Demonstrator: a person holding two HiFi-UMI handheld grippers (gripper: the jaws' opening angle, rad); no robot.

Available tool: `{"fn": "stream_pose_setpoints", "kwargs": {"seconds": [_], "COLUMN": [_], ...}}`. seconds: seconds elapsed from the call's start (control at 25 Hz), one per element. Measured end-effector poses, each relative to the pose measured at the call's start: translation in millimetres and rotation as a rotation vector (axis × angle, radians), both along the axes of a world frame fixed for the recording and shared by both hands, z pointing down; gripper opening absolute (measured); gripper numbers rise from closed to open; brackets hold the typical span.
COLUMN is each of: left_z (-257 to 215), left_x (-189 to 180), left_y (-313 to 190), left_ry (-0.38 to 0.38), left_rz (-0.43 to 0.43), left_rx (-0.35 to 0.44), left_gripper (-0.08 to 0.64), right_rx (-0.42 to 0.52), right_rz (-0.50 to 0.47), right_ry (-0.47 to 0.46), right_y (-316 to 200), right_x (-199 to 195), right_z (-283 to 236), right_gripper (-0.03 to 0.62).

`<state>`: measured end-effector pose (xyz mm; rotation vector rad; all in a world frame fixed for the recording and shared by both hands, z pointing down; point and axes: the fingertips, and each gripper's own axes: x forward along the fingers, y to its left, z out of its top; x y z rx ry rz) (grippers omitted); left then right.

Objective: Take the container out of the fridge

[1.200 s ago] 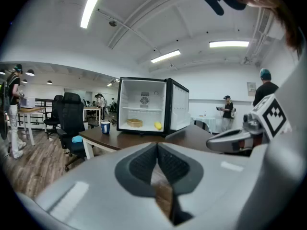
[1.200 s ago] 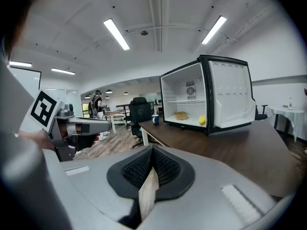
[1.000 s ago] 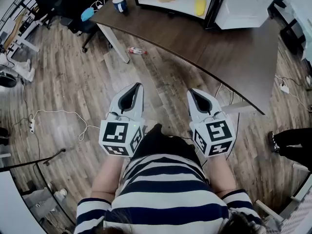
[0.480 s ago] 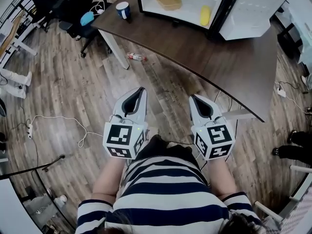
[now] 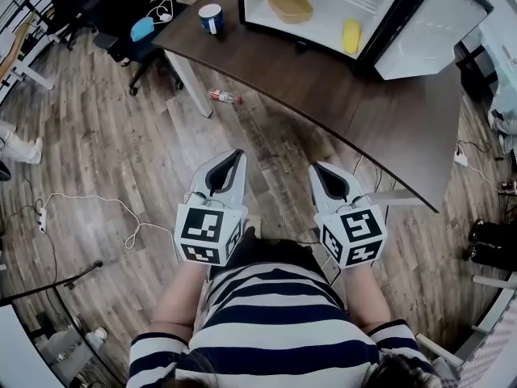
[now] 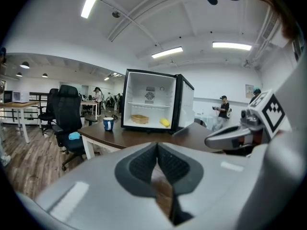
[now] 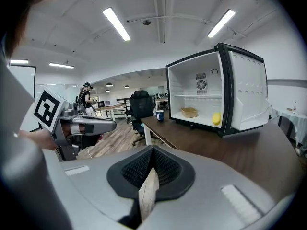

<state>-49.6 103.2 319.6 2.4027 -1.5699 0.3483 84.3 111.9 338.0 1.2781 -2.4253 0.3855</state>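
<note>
1. Container (image 5: 289, 5): I located it on the floor of the fridge (image 5: 319, 27), towards the left side. It was a shallow tan tub, upright and untouched.
2. The fridge stood on the far part of the bench (image 5: 363, 111) with its door (image 5: 428, 31) swung fully open to the right. I judged the door-opening step needless.
3. A yellow item (image 5: 350, 35) lay on the same fridge floor, well apart from the container on its right. A blue mug (image 5: 212, 18) stood on the bench outside the fridge, to its left.
4. The left gripper (image 5: 230, 162) had its jaws together with nothing between them. Only a sliver of floor showed behind the pads.
5. The right gripper (image 5: 325, 180) had its jaws fully together as well, and it carried nothing.
6. Both grippers hung low in front of my operator's torso, over the wooden floor and short of the bench edge. They were well apart from the fridge.
7. I judged the step in hand to be the approach. No reach or grasp had begun.
8. Next move, as I judged it:
   - Bring one gripper forward over the bench and up to the level of the fridge floor.
   - Part its jaws before entering the opening.
   - Set the jaws over the container's near wall, clear of the yellow item and the fridge frame.
   - Close on the wall only once both pads bracket it.
</note>
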Motion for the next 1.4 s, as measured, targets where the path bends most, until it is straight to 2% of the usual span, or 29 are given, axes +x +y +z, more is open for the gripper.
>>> {"fn": "stream_pose_setpoints", "kwargs": {"seconds": [0.6, 0.92, 1.4], "left_z": [8.5, 8.8, 12.6], "left_x": [-58.7, -73.1, -93.4], "left_y": [-35.4, -46.7, -82.5], "left_ry": [0.005, 0.006, -0.015], "left_rz": [-0.008, -0.026, -0.126], "left_rx": [-0.007, 0.002, -0.002], "left_gripper": [0.0, 0.0, 0.0], "right_rx": [0.016, 0.008, 0.027], "right_rz": [-0.046, -0.092, -0.18], "right_ry": [0.031, 0.055, 0.056], "right_y": [-39.1, -54.3, -113.8], "right_x": [-59.7, -71.7, -83.4], "right_z": [1.4, 6.8, 9.3], "right_gripper": [0.017, 0.082, 0.129]}}
